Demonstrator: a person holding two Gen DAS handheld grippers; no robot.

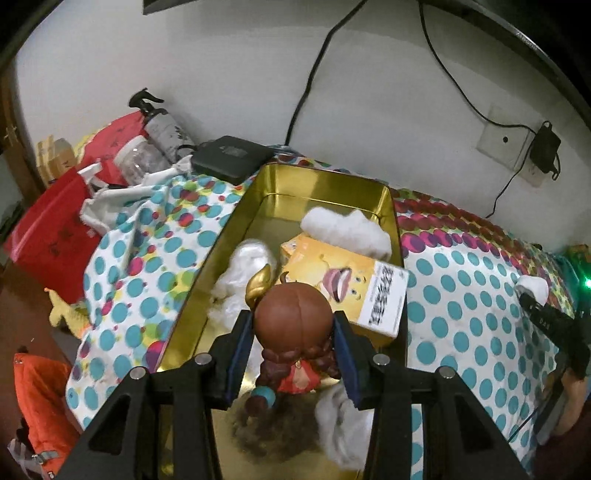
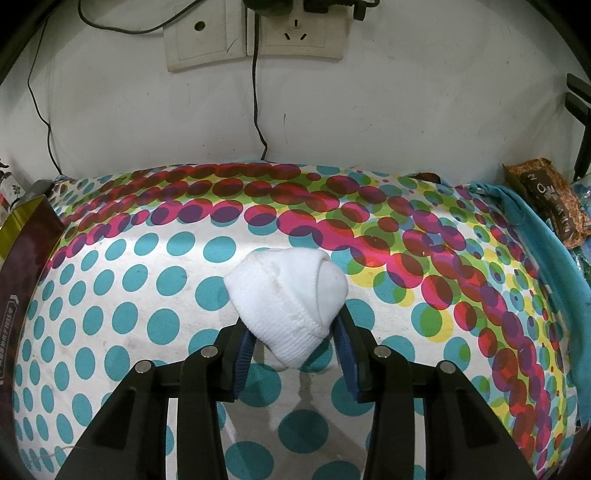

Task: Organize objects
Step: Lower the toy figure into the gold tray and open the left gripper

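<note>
My left gripper (image 1: 293,325) is shut on a brown-haired figurine (image 1: 293,321) in a red dress and holds it over the near end of an open gold tin (image 1: 218,236). The tin holds a yellow cartoon box (image 1: 343,280) and white cotton wads (image 1: 347,227). My right gripper (image 2: 291,332) is shut on a rolled white sock (image 2: 288,299), just above the dotted cloth (image 2: 129,295). The right gripper also shows in the left wrist view (image 1: 532,295), right of the tin, with the sock (image 1: 533,288) at its tip.
A black box (image 1: 229,157), spray bottle (image 1: 166,127), clear jar (image 1: 138,160) and red bags (image 1: 55,225) crowd the far left. Wall sockets (image 2: 255,33) and cables hang behind. A snack packet (image 2: 550,203) and blue cloth (image 2: 546,258) lie at the right. The tin's dark side (image 2: 26,251) is at left.
</note>
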